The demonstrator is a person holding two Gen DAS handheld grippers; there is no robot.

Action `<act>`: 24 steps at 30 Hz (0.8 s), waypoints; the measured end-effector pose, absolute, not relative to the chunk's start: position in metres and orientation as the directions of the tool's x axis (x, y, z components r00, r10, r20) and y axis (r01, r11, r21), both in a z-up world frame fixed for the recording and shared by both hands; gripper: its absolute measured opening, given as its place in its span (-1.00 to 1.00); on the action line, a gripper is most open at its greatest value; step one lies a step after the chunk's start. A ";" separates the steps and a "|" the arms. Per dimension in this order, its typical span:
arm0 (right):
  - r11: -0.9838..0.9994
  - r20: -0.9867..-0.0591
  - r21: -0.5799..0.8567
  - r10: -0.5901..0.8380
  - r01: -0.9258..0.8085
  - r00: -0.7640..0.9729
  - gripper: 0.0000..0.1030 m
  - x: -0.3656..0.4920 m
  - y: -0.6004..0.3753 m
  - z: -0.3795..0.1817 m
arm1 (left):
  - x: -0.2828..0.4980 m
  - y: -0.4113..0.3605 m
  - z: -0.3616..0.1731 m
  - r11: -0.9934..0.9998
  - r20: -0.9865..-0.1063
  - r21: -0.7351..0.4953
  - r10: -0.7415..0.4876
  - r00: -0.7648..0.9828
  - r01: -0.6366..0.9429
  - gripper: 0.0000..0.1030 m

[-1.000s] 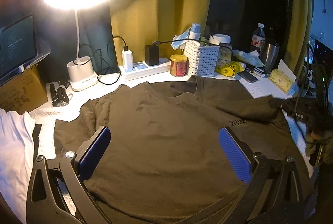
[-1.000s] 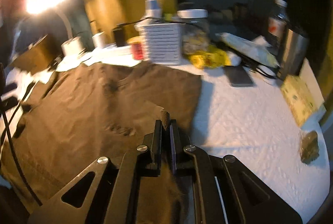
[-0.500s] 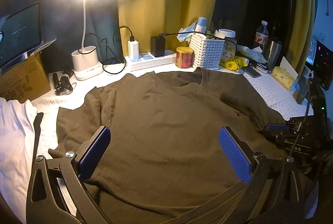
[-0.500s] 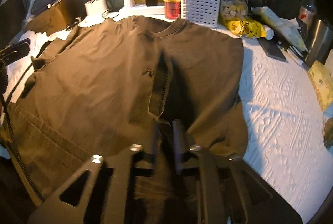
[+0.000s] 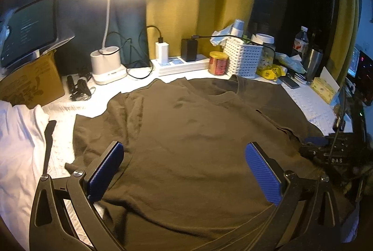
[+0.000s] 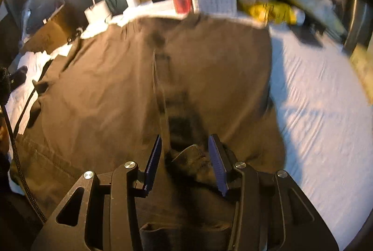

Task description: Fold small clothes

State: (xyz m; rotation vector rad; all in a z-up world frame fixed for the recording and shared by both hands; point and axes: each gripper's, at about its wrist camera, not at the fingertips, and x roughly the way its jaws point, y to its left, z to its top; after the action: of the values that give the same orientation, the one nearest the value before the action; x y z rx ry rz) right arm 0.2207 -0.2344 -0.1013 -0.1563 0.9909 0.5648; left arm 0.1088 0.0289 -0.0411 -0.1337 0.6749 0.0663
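- Left wrist view shows a dark olive T-shirt spread front-up over the white-covered counter, neck toward the clutter at the back, hem toward the camera
- Its right sleeve lies turned in over the chest, its hemmed edge running diagonally from below the collar toward the right tool; the opposite sleeve lies out flat, a little rumpled, beside a heap of white cloth
- Left tool hovers over the lower body of the shirt with its blue pads spread wide and nothing between them
- Right wrist view is blurred, but the right tool has its jaws parted with a loose bunch of the dark fabric lying between the pads; neither pad appears to press on it, so I judge it is not gripping
- By my reading, the first side fold is laid and let go of; the second side is the step now due
- That next move calls for the left tool to close on the far sleeve or the shoulder seam, lift it only slightly, and carry it across to the middle so the edges run parallel
- Pinch one layer cleanly, since the rumpled cloth there may drag the body along
- Cables, a lamp base and a white basket crowd the back edge, so keep motion low and inward
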 end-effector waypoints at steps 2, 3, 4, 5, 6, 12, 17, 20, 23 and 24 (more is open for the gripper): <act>0.840 -0.831 0.146 0.390 -0.522 0.396 -0.13 0.214 -0.233 -0.101 | 0.108 0.036 -0.044 0.988 -0.630 -0.102 0.028 0.776 -0.119 0.98; 0.839 -0.831 0.146 0.392 -0.524 0.395 -0.13 0.212 -0.232 -0.099 | 0.108 0.041 -0.046 0.987 -0.634 -0.100 0.036 0.773 -0.128 0.98; 0.838 -0.830 0.138 0.388 -0.527 0.400 -0.13 0.209 -0.230 -0.097 | 0.108 0.044 -0.047 0.986 -0.635 -0.099 0.040 0.771 -0.133 0.98; 0.838 -0.829 0.131 0.385 -0.529 0.405 -0.13 0.207 -0.228 -0.096 | 0.107 0.049 -0.048 0.985 -0.637 -0.097 0.047 0.770 -0.141 0.98; 0.841 -0.826 0.121 0.380 -0.527 0.417 -0.13 0.206 -0.226 -0.093 | 0.107 0.055 -0.048 0.984 -0.638 -0.095 0.054 0.768 -0.149 0.98; 0.860 -0.794 0.113 0.380 -0.498 0.474 -0.13 0.210 -0.217 -0.080 | 0.108 0.092 -0.051 0.977 -0.632 -0.055 0.127 0.764 -0.207 0.98; 0.868 -0.783 0.093 0.366 -0.488 0.502 -0.13 0.220 -0.205 -0.074 | 0.114 0.121 -0.060 0.970 -0.631 -0.009 0.182 0.754 -0.242 0.98; 0.874 -0.775 0.099 0.368 -0.477 0.514 -0.13 0.226 -0.200 -0.071 | 0.121 0.140 -0.067 0.972 -0.644 -0.050 0.144 0.752 -0.230 0.83; 0.882 -0.773 0.103 0.362 -0.460 0.522 -0.13 0.233 -0.196 -0.071 | 0.132 0.154 -0.075 0.974 -0.669 -0.056 0.127 0.732 -0.220 0.62; 0.886 -0.775 0.103 0.357 -0.453 0.522 -0.13 0.237 -0.194 -0.072 | 0.137 0.159 -0.079 0.975 -0.676 -0.064 0.116 0.728 -0.214 0.61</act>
State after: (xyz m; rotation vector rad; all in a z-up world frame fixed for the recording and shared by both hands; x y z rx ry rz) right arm 0.2366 -0.1944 -0.0722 -0.1162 0.8990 0.4861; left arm 0.1367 0.1585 -0.0786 -0.1412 0.7340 0.1823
